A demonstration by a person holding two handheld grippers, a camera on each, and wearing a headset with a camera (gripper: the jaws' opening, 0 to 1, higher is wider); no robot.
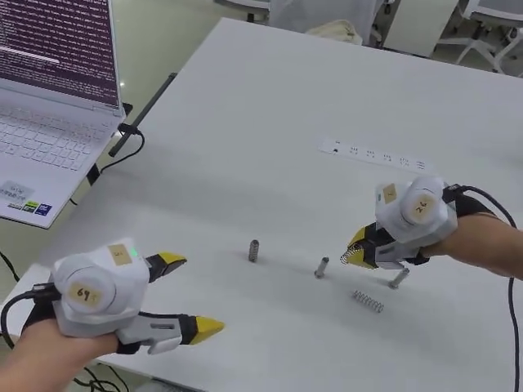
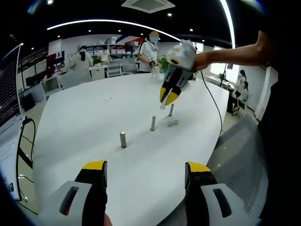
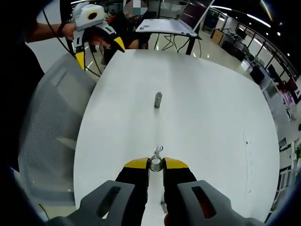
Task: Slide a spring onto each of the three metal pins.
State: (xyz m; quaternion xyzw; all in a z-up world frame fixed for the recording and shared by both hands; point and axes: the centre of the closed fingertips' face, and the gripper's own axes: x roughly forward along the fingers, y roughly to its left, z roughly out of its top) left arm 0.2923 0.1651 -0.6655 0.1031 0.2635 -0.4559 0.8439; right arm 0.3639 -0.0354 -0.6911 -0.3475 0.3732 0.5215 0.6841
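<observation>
Yellow-tipped jaws of the white left gripper (image 1: 194,294) stand wide apart, empty, nearest the person. Beyond, a loose steel coil spring (image 1: 368,301) lies on the white tabletop (image 1: 245,147) beside three short metal pins (image 1: 321,267): the leftmost pin (image 1: 253,251) wears a spring, two are bare. The white right gripper (image 1: 358,253) pinches another spring (image 3: 156,163) near these; next, I judge, align and lower it. Farther: power strip (image 1: 376,155), open laptop (image 1: 49,131), office chairs (image 1: 490,33).

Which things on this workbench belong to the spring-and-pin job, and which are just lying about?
Job in hand:
right gripper, shut on the held spring
loose spring
sprung pin
middle pin
right-hand pin
left gripper, open

Lying about:
laptop
power strip
</observation>
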